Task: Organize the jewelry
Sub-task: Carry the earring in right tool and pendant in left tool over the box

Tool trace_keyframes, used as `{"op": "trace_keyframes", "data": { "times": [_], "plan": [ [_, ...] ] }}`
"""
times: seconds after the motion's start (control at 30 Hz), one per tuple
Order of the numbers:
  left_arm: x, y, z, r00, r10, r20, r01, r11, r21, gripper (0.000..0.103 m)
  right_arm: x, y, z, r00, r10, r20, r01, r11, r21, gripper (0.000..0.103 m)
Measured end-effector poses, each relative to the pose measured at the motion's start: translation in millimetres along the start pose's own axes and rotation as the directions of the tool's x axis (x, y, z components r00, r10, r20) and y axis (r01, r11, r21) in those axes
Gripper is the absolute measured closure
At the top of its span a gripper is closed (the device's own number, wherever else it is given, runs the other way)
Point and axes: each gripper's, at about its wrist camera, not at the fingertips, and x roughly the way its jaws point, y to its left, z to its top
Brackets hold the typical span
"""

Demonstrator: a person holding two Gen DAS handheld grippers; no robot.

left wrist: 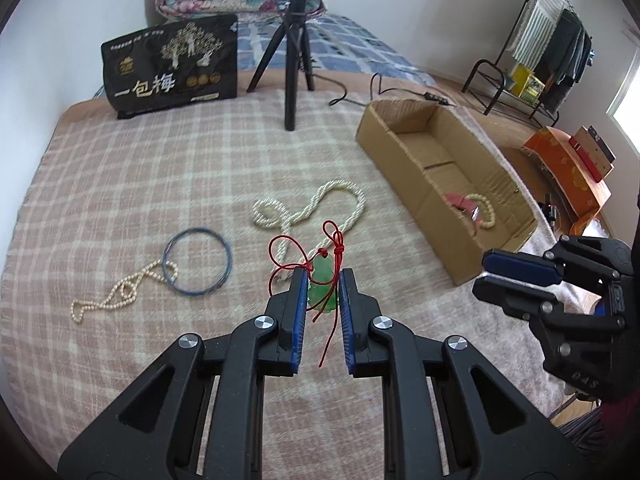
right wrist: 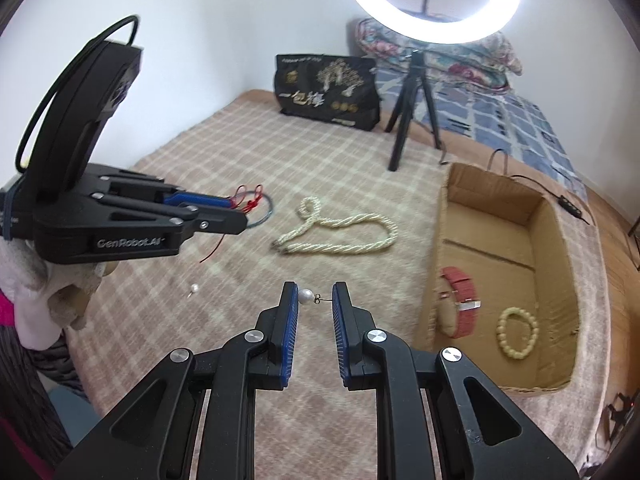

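We see our left gripper (left wrist: 323, 280) pinching a smooth green pendant (left wrist: 322, 285) on knotted red cord (left wrist: 335, 254) above the woven plaid blanket (left wrist: 140, 168). Our right gripper (right wrist: 315, 298) clamps a round pearl earring (right wrist: 307, 295) by its thin post. Nearby lie a twisted pearl rope (right wrist: 344, 232), a blue bangle (left wrist: 198, 260) and a cardboard box (right wrist: 556, 280).

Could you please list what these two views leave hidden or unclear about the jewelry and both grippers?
- Left wrist view: the green pendant is partly covered by the left gripper; firm contact is unclear.
- Left wrist view: items inside the cardboard box are half hidden by its near wall.
- Right wrist view: the pearl earring spans the right gripper; whether clamped is unclear.
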Motion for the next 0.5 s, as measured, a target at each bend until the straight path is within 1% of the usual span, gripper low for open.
{"op": "trace_keyframes", "data": {
  "times": [0.2,0.37,0.5],
  "plan": [
    [0,-20,23,0.999,-0.024,0.044,0.023,0.999,0.022,0.089,-12,-36,9,0.998,-0.052,0.038,0.05,0.997,0.067,0.088],
    [11,-36,45,0.997,-0.045,0.065,0.043,0.999,0.029,0.089,-11,-73,13,0.994,-0.101,0.043,0.095,0.988,0.124,0.088],
    [23,-51,60,0.995,-0.057,0.076,0.054,0.998,0.042,0.089,-7,-99,16,0.99,-0.134,0.038,0.127,0.981,0.146,0.088]
  ]
}}
